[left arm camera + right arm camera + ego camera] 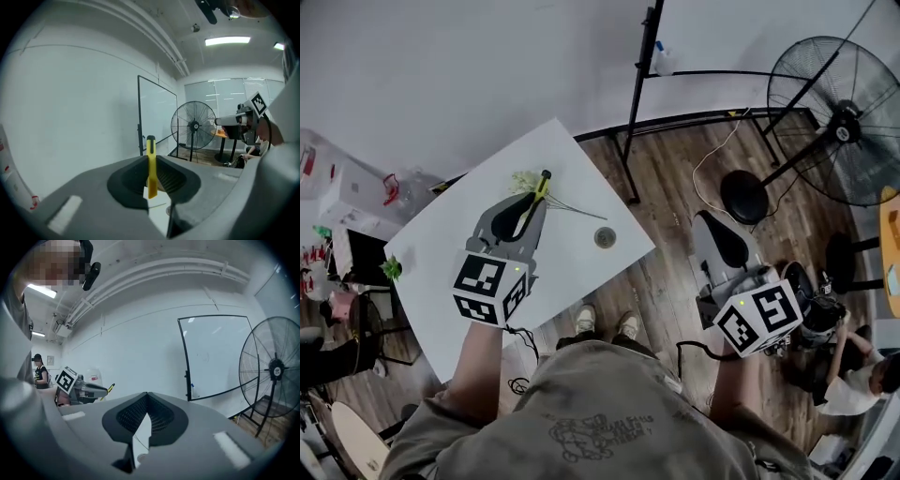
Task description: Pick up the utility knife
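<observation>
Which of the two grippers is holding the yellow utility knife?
The left gripper: its jaws clamp the yellow utility knife; the right gripper is shut on nothing.

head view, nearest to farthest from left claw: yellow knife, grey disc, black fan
1. Yellow utility knife, held in the left claw.
2. Small round grey disc, to its right on the white table.
3. Black pedestal fan, far right, off the table.

The utility knife (151, 178) was smooth yellow plastic (black at its tip). The left gripper (536, 197) looked like dull grey plastic. The table (581, 258) was smooth and white. The floor (675, 192) was wood planks.
</observation>
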